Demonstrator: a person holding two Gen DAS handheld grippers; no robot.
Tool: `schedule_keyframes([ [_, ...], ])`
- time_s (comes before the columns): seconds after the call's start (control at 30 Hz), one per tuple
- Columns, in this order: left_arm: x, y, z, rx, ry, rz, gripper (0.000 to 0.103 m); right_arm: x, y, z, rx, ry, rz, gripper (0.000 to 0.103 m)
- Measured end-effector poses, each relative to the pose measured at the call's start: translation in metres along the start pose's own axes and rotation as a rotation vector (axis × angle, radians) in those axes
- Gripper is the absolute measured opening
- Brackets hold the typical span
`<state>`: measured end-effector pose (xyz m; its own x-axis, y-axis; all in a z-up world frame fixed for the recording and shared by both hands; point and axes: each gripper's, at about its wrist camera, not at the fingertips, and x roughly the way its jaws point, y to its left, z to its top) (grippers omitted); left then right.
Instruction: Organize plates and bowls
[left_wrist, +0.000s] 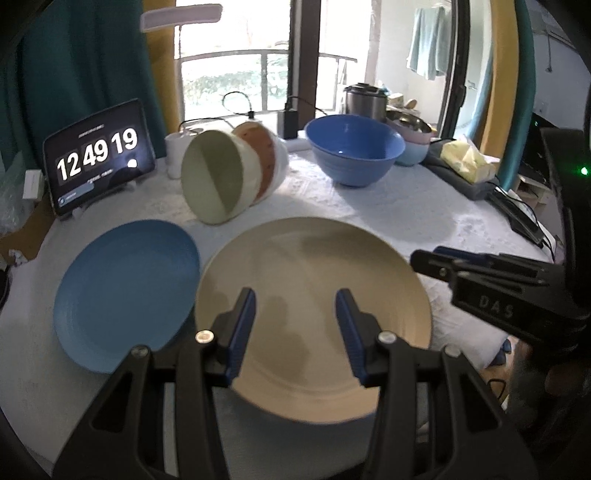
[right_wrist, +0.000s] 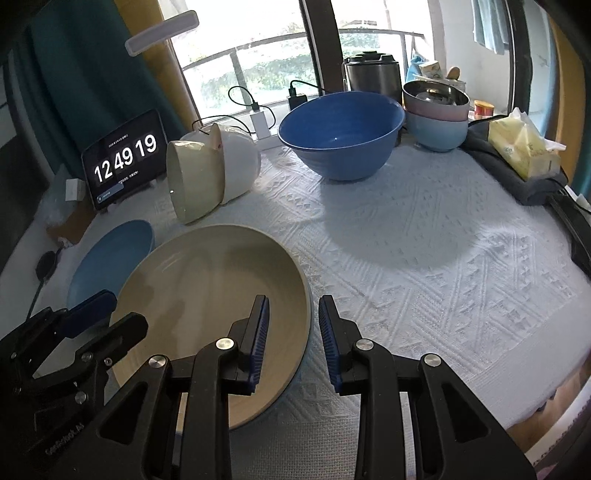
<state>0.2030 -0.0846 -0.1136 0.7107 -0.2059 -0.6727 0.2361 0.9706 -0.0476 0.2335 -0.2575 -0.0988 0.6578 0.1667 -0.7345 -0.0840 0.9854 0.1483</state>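
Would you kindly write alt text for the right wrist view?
An open right claw straddles the right rim of a beige plate on a white tablecloth. The left claw hovers at the plate's left, with a blue plate beyond.

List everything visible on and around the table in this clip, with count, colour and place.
Plate: 1, beige, front centre of the table.
Plate: 1, blue, left of the beige one.
Tipped bowls: a nested group on its side, green, terracotta and white, behind the plates; exact count unclear.
Large bowl: 1, blue, upright, back centre.
Stacked bowls: light blue, pink and steel, back right.
Tablet clock: 1, black, back left.
Tissue pack: 1, yellow, right edge.
Cooker: 1, steel, by the window.
Tablecloth: 1, white.
Left tool: open, over the beige plate.
Right tool: open, astride the beige plate's right rim.
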Motion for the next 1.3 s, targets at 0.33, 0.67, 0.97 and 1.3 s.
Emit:
schedule_keyframes([
  [0.33,-0.002,0.019,-0.006,-0.048,-0.005,0.018,0.046,0.002,0.01,-0.001,-0.017,0.01,-0.003,0.031],
  [0.67,-0.005,0.041,-0.008,-0.11,-0.014,0.011,0.046,0.001,0.022,0.003,-0.031,0.005,-0.002,0.031],
  [0.97,-0.008,0.062,-0.011,-0.145,-0.028,0.022,0.047,0.004,0.037,0.009,-0.041,0.006,-0.013,0.031],
  [1.3,-0.014,0.091,-0.017,-0.186,-0.046,0.056,0.047,0.014,0.066,0.014,-0.083,0.015,-0.005,0.031],
])
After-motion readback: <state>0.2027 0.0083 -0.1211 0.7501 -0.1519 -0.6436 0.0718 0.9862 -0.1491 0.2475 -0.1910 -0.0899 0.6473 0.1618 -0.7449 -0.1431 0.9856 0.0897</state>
